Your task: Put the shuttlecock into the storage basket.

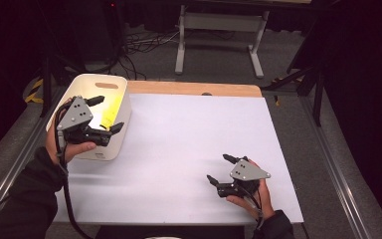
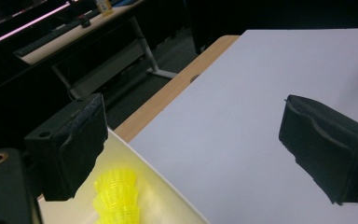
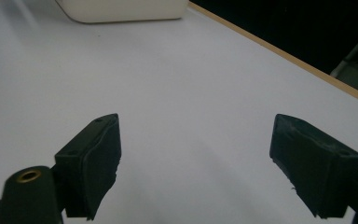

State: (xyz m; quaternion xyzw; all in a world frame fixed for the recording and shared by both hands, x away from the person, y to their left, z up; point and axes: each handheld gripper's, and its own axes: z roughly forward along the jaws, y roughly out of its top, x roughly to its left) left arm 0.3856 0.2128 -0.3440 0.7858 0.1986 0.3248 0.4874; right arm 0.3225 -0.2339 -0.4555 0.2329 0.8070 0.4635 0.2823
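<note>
Nearest the person, the right gripper (image 1: 220, 171) sits low over the near right part of the white rectangular table top (image 1: 189, 149), its jaws spread wide with nothing between them. In the right gripper view the two black pads (image 3: 95, 154) frame bare white surface – open room ahead and to both sides, with the table's right edge well apart from the hand. The near edge of the table lies just behind the wrist.

Across the table, at the near left, the left gripper (image 1: 107, 113) hangs over the cream plastic rectangular bin (image 1: 108, 82), jaws also wide apart and gripping nothing. The bin stands at the table's left edge, its near wall just beside the person's left hand (image 1: 72, 149). Inside it lies the bright yellow lattice-patterned plastic piece (image 2: 116, 196), seen in the left gripper view just beside and below the left pad – whether it touches the pad cannot be told. The bin's rim runs between the two jaws there, so one jaw is over the bin and the other over bare table.

Farther on, a light wooden strip (image 1: 194, 88) borders the table's far edge. Beyond it stand a grey metal desk frame (image 1: 219, 35) and loose black cables (image 1: 139, 45) on the floor.
</note>
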